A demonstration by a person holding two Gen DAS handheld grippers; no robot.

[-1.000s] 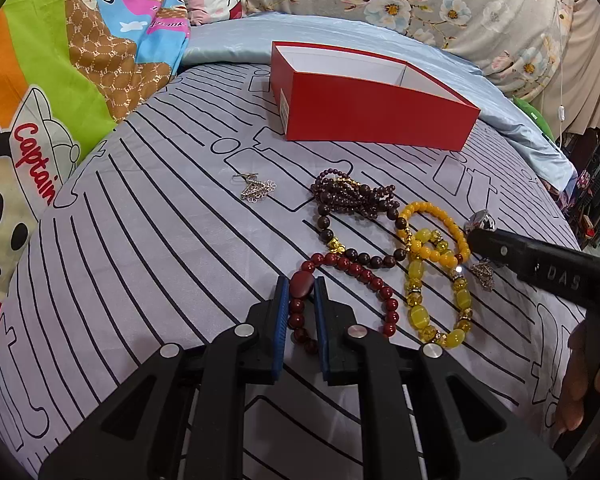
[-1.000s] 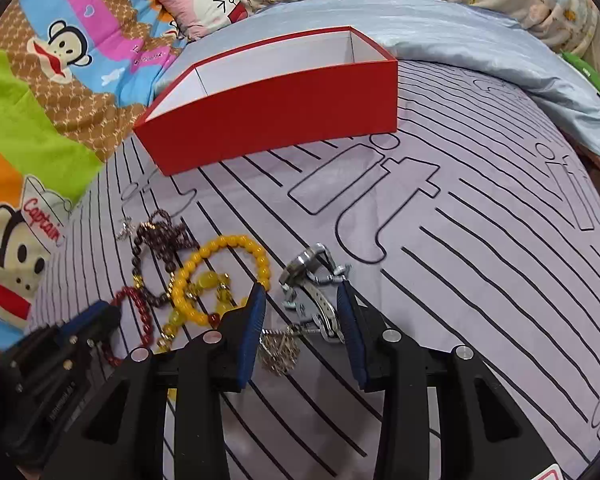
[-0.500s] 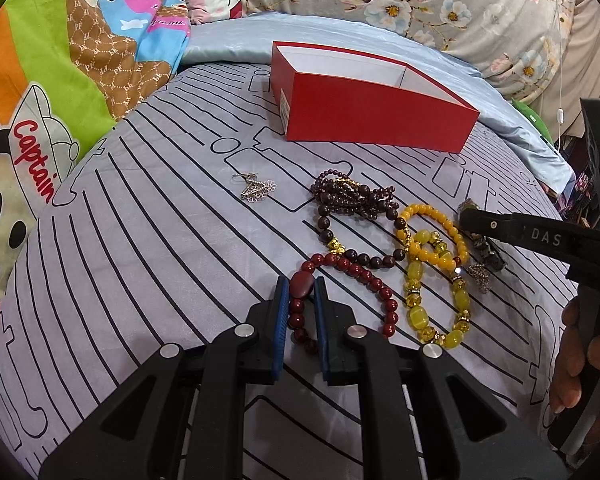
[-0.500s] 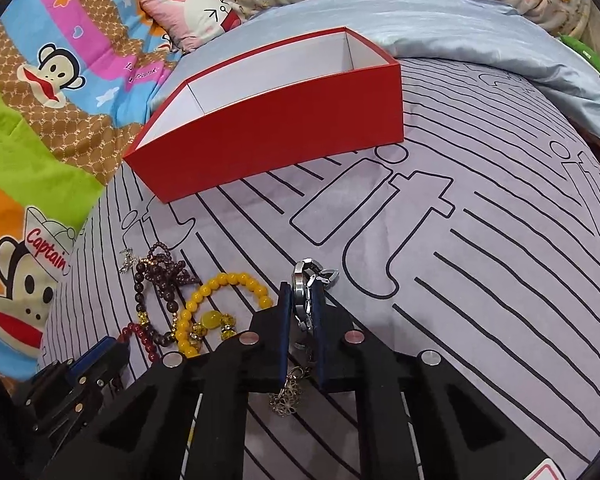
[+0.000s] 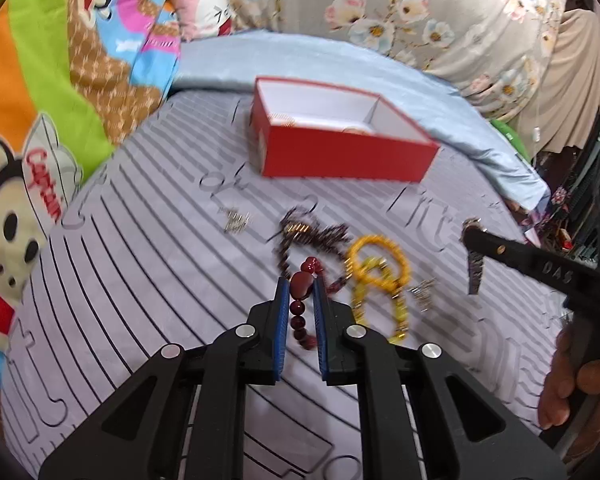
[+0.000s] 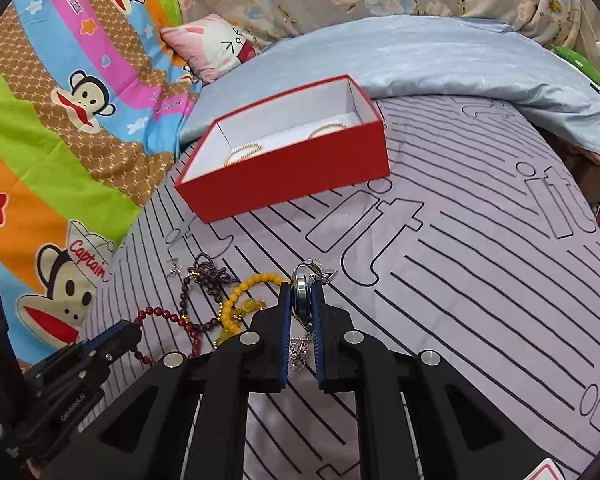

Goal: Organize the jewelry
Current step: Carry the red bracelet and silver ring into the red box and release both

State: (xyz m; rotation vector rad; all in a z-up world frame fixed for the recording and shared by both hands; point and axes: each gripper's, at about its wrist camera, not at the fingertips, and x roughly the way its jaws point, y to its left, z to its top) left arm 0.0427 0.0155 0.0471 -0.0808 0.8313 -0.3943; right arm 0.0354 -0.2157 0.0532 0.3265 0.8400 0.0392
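Observation:
My left gripper [image 5: 301,280] is shut on a large bead of the red bead bracelet [image 5: 300,322], whose strand hangs between the fingers above the striped bedcover. My right gripper [image 6: 302,286] is shut on a silver watch [image 6: 300,300]; in the left wrist view that watch [image 5: 475,270] dangles from the right gripper [image 5: 469,233]. The yellow bead bracelets [image 5: 376,268] [image 6: 256,280] and dark maroon beads [image 5: 312,234] [image 6: 208,276] lie on the cover between the two grippers. The red box [image 5: 340,156] [image 6: 292,176] stands open farther back, with gold bracelets [image 6: 244,152] inside.
A small silver piece [image 5: 236,220] [image 6: 175,269] lies left of the beads, another silver filigree piece [image 5: 422,294] [image 6: 298,354] lies under my right gripper. Colourful cartoon bedding [image 6: 60,120] rises at the left, a blue quilt [image 6: 440,64] behind the box. A person's hand [image 5: 572,384] holds the right gripper.
My right gripper closed on the silver watch and lifted it. The left gripper rose with the red bracelet, pulling its strand off the cover. Both views now look down from higher.

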